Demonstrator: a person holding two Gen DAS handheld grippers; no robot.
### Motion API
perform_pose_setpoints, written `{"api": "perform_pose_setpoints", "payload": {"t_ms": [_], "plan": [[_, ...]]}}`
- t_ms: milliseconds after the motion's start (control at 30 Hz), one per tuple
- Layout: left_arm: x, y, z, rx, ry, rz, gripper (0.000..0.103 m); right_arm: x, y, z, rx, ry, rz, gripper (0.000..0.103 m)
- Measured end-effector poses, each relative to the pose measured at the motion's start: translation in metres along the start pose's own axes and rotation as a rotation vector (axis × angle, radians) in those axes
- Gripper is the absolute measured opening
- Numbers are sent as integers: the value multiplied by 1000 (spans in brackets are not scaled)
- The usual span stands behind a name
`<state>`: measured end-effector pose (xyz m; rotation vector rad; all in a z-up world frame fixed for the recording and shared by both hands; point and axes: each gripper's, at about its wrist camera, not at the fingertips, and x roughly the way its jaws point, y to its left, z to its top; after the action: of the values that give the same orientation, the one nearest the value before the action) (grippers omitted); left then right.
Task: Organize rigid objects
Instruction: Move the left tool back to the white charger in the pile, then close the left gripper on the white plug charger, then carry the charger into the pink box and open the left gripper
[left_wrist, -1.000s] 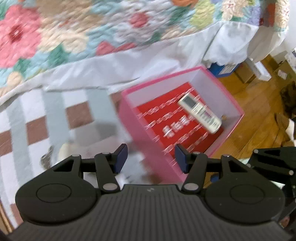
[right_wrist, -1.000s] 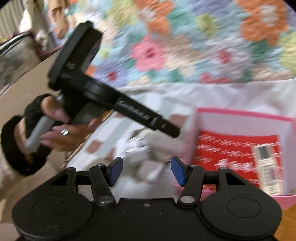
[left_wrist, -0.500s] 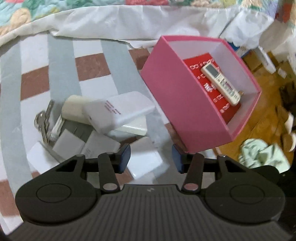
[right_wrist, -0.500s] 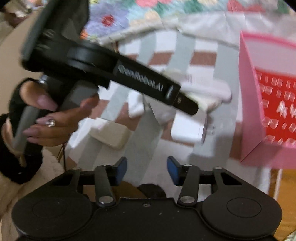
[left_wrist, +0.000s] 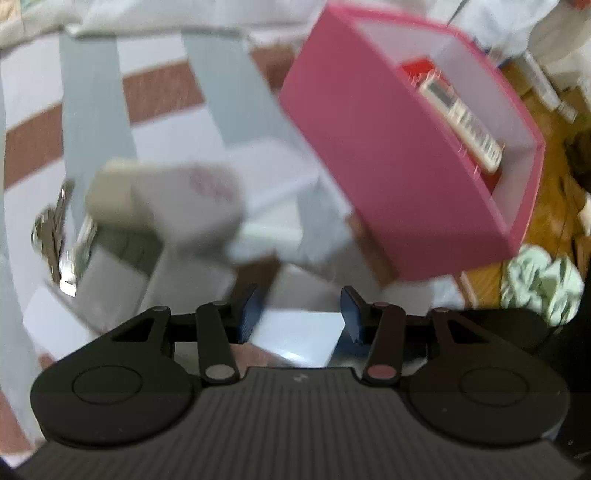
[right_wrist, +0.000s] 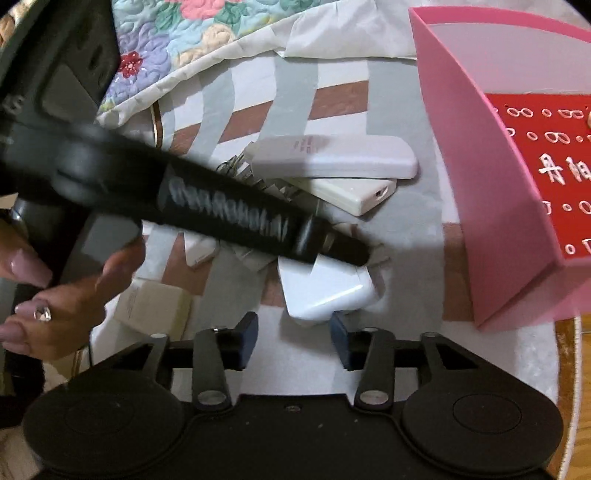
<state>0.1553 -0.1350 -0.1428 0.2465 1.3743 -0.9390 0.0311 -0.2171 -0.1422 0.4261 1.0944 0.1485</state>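
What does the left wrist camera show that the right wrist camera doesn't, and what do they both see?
Only the left wrist view shows the remote lying inside the pink box, a pale green cloth on the wood floor, and the left gripper seen from behind, open above a white charger block. Only the right wrist view shows the left hand, the floral quilt and the open right gripper. Both show the box, the striped rug and the pile of white devices.

Bedroom floor in a home, as I see it.
A floral quilt (right_wrist: 177, 40) hangs beside a striped rug (right_wrist: 332, 99), with wood flooring (left_wrist: 546, 122) and a crumpled cloth (left_wrist: 543, 280) past the rug.
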Motion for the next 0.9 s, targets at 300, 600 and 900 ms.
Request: {"api": "perform_pose_setpoints", "payload": {"t_ms": [300,600,900], "plan": [[9,18,-20,-258,49,-130,45,-1,10,-10,-118,-29,-136,77],[6,4,-39,-303,-32,-108,43,6,11,-10,-130,-47,-224,65],[-65,-30,-52,-192,-152,-96,43,-56,40,-20,-246,-187,-218,65]]}}
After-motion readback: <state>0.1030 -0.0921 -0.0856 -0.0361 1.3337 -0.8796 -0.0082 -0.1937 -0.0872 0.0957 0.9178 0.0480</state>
